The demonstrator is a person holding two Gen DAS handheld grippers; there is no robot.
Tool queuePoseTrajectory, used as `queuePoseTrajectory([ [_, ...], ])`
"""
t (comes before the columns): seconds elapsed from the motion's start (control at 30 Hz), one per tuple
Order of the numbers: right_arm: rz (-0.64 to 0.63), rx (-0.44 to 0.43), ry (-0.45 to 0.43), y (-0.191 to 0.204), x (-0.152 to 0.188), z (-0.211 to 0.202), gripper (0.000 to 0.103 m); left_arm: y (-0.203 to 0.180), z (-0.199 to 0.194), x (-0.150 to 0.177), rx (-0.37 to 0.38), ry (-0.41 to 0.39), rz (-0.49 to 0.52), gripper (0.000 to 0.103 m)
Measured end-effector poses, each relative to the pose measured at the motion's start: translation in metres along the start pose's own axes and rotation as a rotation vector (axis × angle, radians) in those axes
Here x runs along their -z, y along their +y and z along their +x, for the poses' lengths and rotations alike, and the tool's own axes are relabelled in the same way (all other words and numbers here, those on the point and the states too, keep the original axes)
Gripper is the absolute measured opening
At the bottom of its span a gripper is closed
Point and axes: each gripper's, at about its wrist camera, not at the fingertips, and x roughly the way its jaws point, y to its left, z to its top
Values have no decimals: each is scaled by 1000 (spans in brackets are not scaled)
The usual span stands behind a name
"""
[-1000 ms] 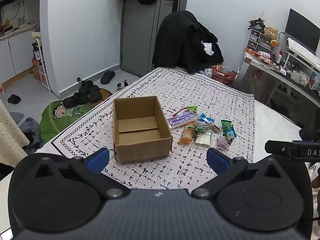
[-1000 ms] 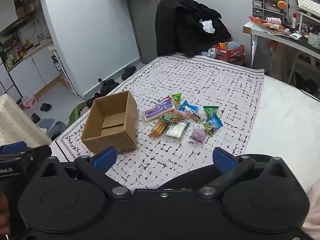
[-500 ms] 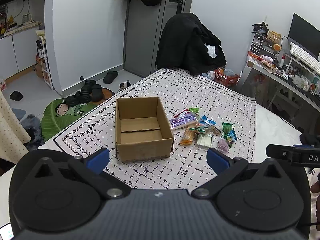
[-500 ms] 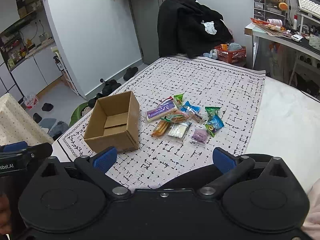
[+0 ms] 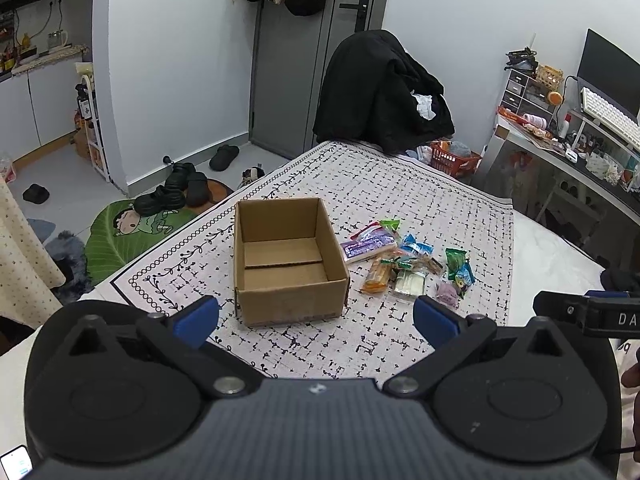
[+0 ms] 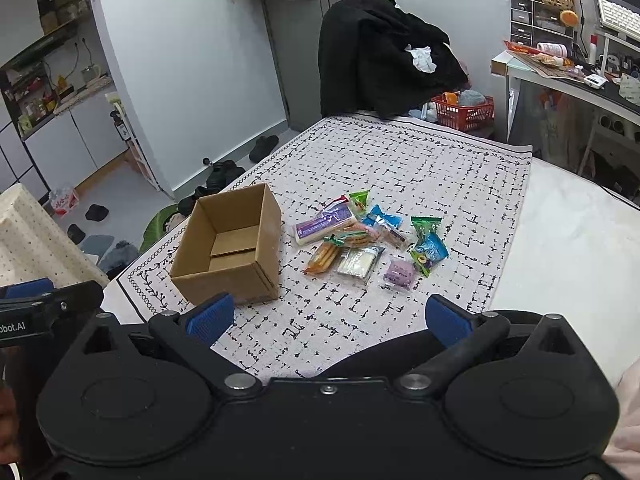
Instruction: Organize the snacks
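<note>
Both cameras have risen a little and tipped up since a second ago, so more of the grey door and wall shows at the top; the box and the snacks lie just as they did.

The left gripper [image 5: 316, 318] fills the bottom of its picture. Its body is black plastic with two big round bumps, and its blue fingertips [image 5: 198, 318] stand wide apart with nothing between them. The right gripper [image 6: 328, 318] looks the same: black, round and smooth, with ribbed blue fingertips [image 6: 210, 318] spread wide and holding nothing.

A brown cardboard box [image 5: 286, 258] sits in the middle of the left picture. It is a square-cornered box with an open top and flat flaps on its floor, and it holds nothing. It rests on a pale cloth [image 5: 420, 196] printed with short black lines and a looping leafy border.

Just to the right of the box, apart from it, lies a small heap of snacks [image 6: 368, 240]. Their wrappers are shiny and crinkly. A long purple packet [image 6: 325, 224] is nearest the box. Below it lie an orange stick-shaped packet [image 6: 322, 258] and a clear flat packet with something white inside [image 6: 358, 262]. A small round purple one [image 6: 398, 272] and blue and green packets [image 6: 428, 248] lie at the right side of the heap.

A soft black coat [image 5: 380, 92] hangs over a chair in the upper middle.
</note>
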Motion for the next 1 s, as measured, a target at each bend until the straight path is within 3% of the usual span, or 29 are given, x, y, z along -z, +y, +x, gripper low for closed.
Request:
queuePoseTrajectory([
  [1.0,-10,8,12,-1,-4,2,103,-1,7,0,15,10,-12,103],
])
